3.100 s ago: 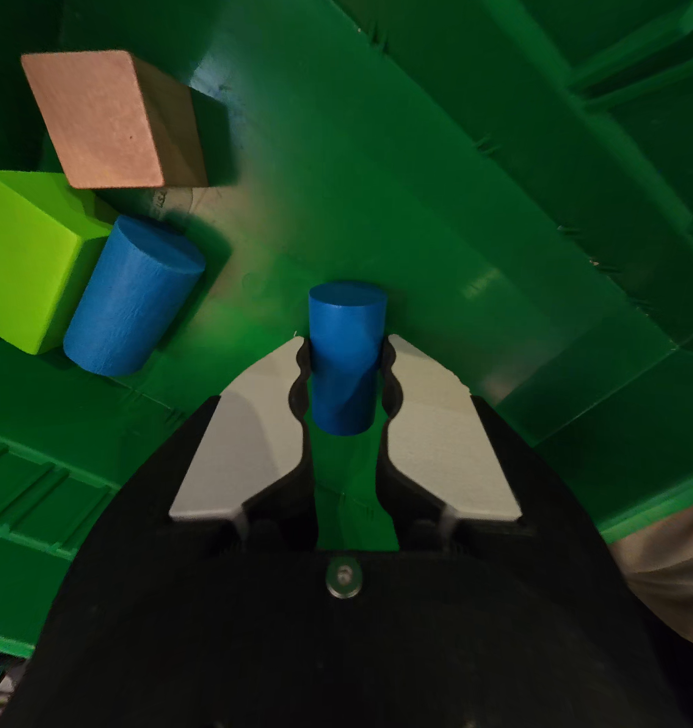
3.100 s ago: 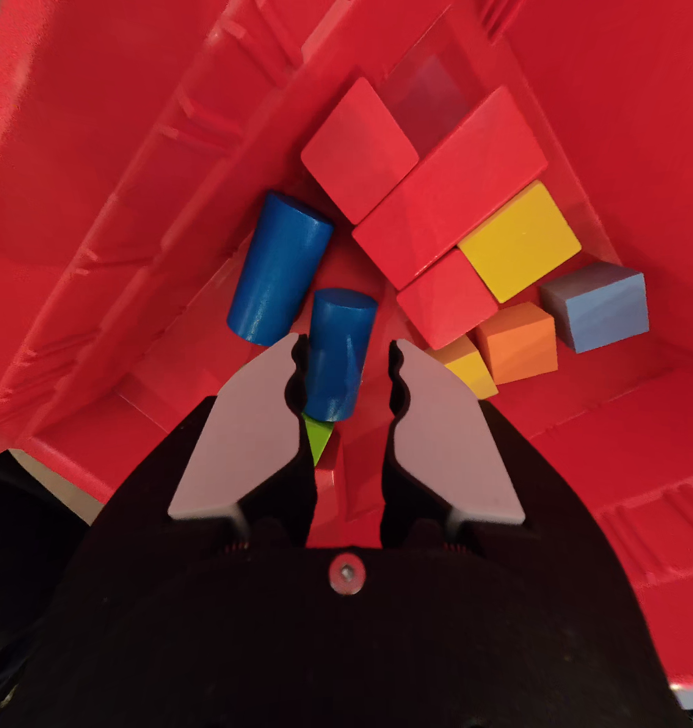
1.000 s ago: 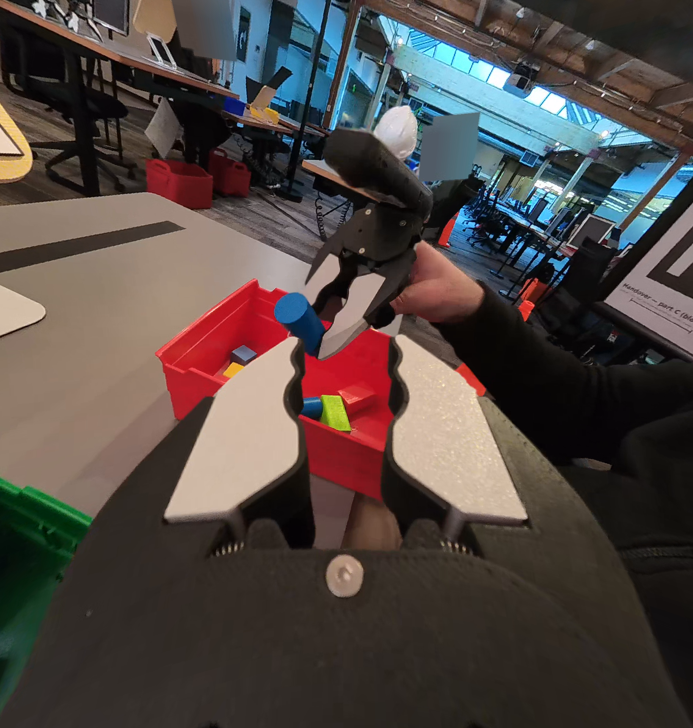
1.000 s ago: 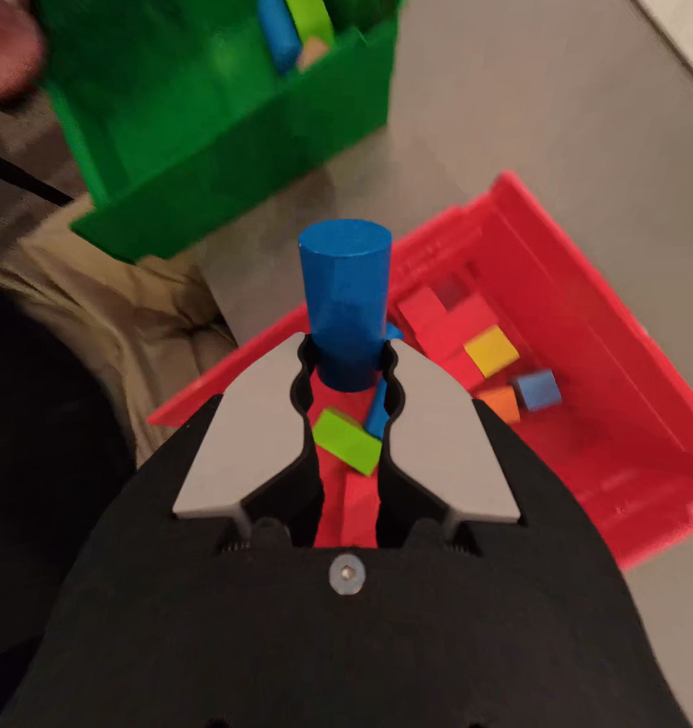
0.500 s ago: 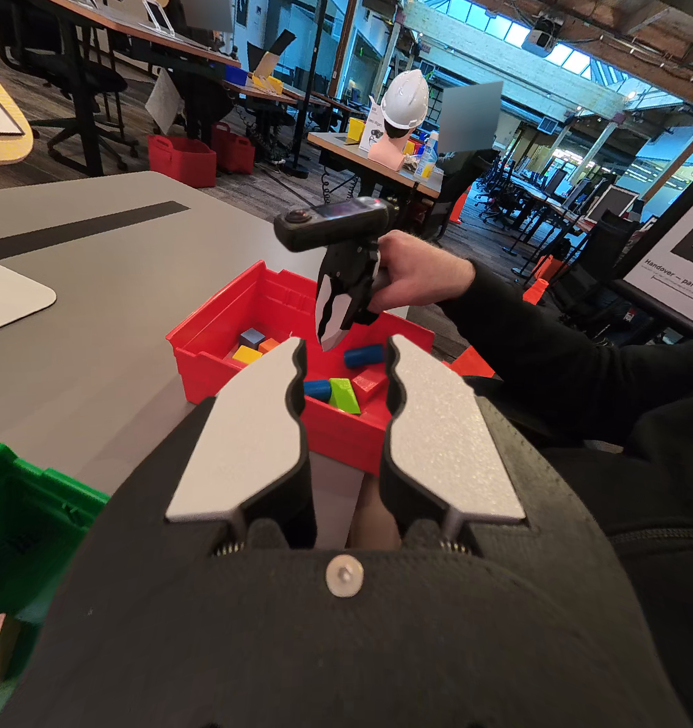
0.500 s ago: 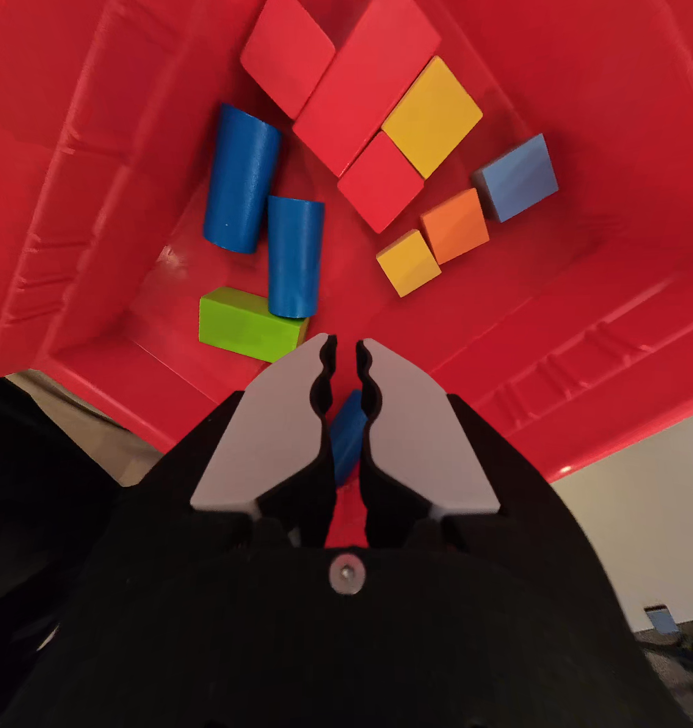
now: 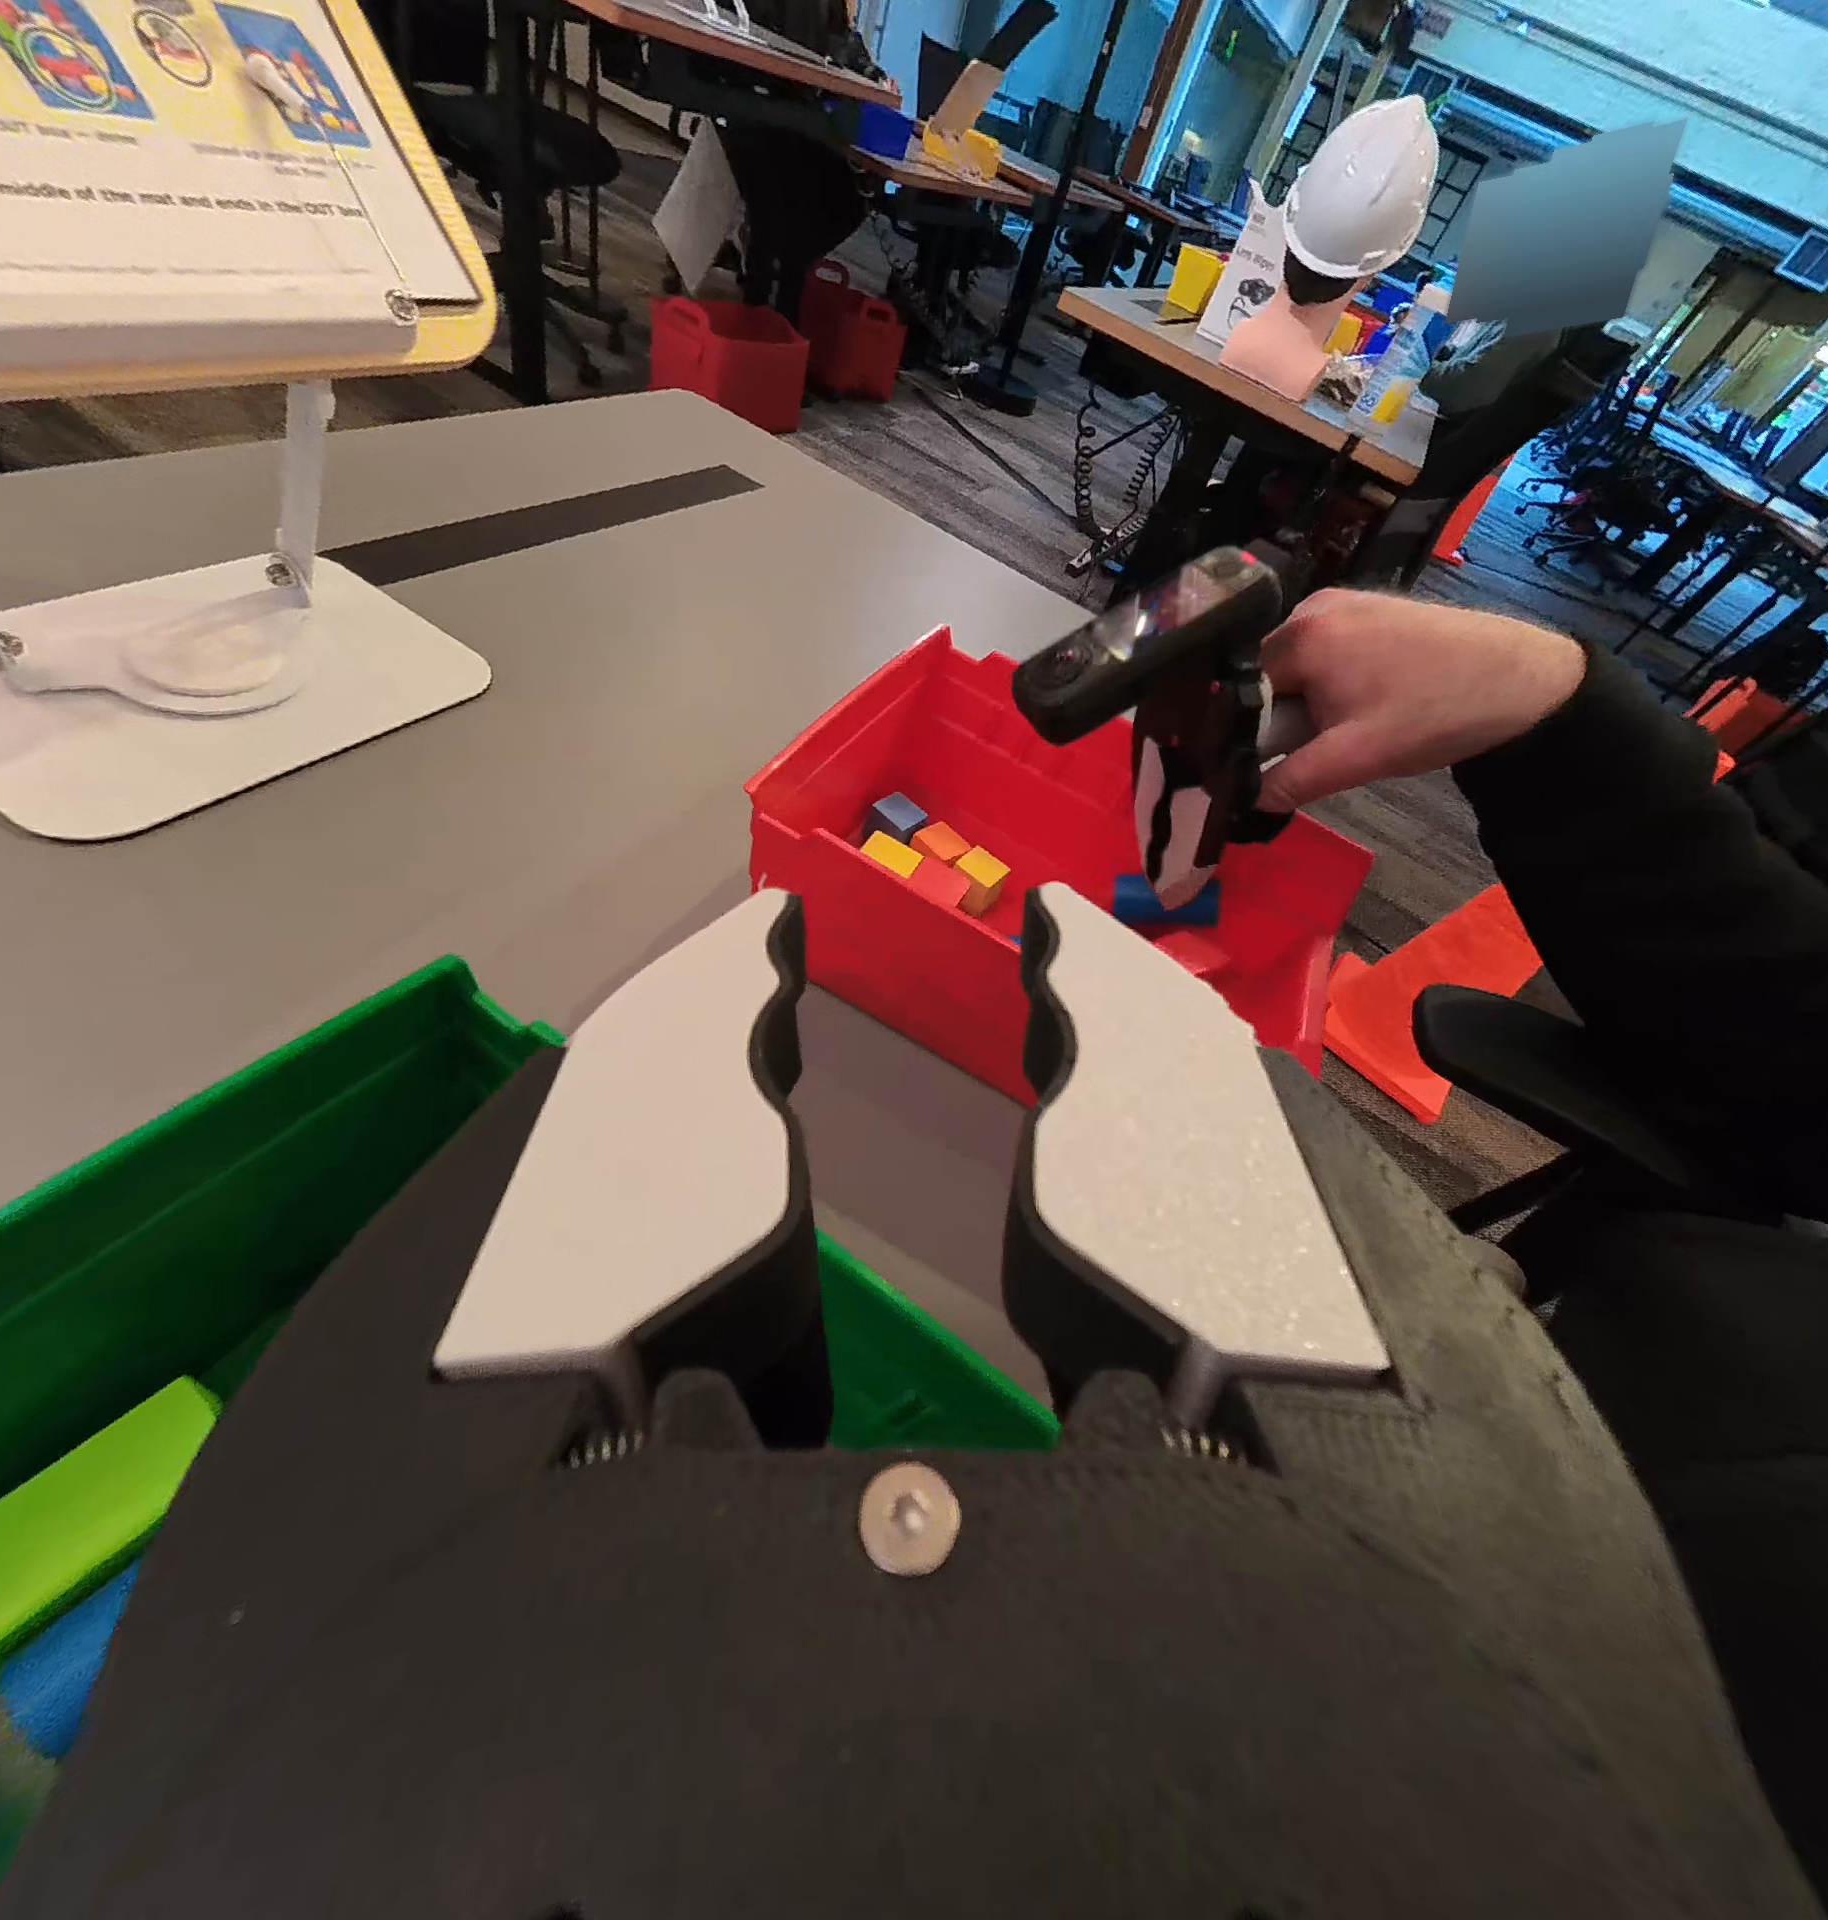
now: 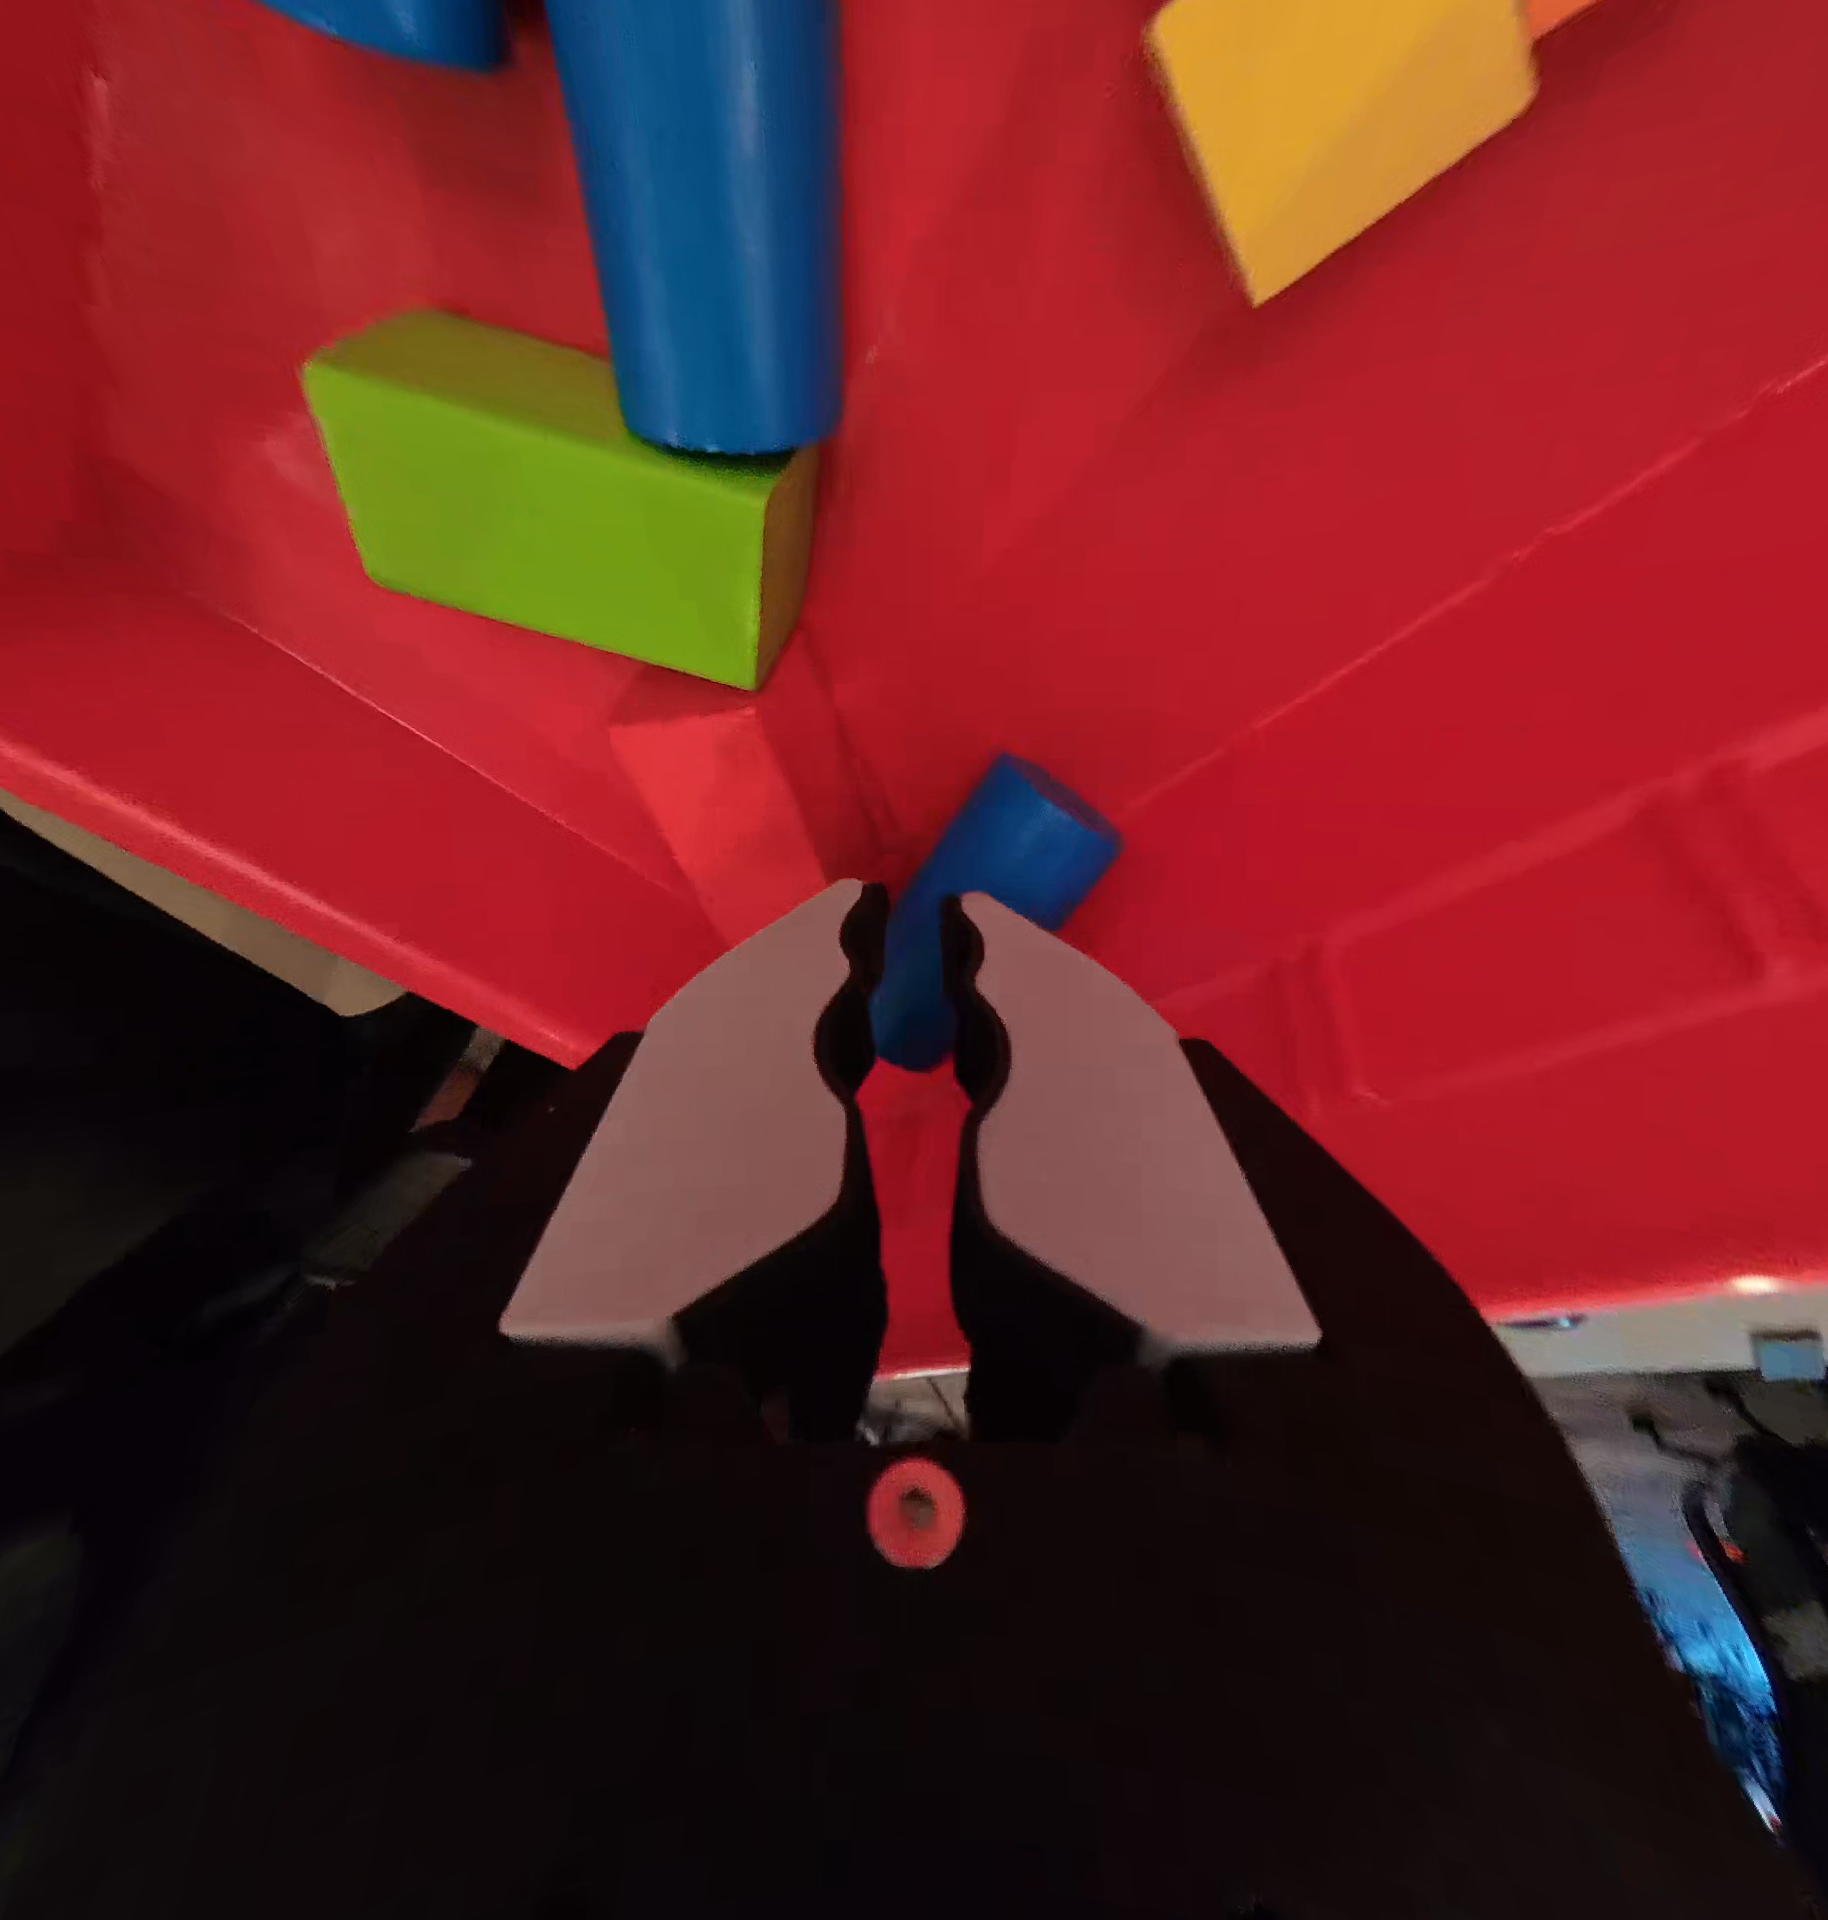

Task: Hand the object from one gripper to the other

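A short blue cylinder (image 8: 1024, 842) lies in the near corner of the red bin (image 8: 1409, 623), just beyond my right gripper (image 8: 912, 904). The right gripper's jaws are nearly together with only a narrow slit between them, and they hold nothing. In the left wrist view the right gripper (image 7: 1175, 883) hangs tips-down in the red bin (image 7: 889, 987), in front of the blue cylinder (image 7: 1131, 896). My left gripper (image 7: 910, 914) is open and empty above the green bin (image 7: 214, 1195).
The red bin also holds a longer blue cylinder (image 8: 702, 208), a green block (image 8: 546, 509) and a yellow block (image 8: 1346, 135). A white stand base (image 7: 214, 686) sits on the grey table (image 7: 525, 779). An orange cone (image 7: 1409, 997) is behind the red bin. Across from one pair of fingers to the other is roughly 35 cm.
One second ago the right gripper held the blue cylinder above the red bin; it let go and shut. It has since sunk lower into the bin. The left gripper drew back over the green bin.
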### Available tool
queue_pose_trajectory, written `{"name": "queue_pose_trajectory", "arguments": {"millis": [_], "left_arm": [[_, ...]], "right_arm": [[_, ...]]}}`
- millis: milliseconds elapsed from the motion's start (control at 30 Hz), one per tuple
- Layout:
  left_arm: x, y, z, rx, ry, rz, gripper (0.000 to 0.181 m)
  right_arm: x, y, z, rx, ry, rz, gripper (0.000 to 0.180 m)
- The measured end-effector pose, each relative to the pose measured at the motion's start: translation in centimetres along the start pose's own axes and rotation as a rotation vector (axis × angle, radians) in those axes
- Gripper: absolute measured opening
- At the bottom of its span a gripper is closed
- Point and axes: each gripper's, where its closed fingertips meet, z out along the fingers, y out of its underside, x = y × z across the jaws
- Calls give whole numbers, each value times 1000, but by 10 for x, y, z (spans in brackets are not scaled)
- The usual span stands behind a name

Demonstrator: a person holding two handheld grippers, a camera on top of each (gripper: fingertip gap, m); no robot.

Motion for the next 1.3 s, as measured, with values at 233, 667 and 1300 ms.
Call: {"name": "queue_pose_trajectory", "arguments": {"millis": [233, 667, 1300], "left_arm": [[-14, 16, 2, -87, -64, 31, 43], [-132, 134, -30, -764, -633, 73, 87], [-181, 185, -41, -840, -755, -143, 74]], "right_arm": [[1, -8, 2, 9, 13, -12, 11], [-14, -44, -24, 228, 2, -104, 13], [-23, -59, -38, 318, 12, -139, 13]]}}
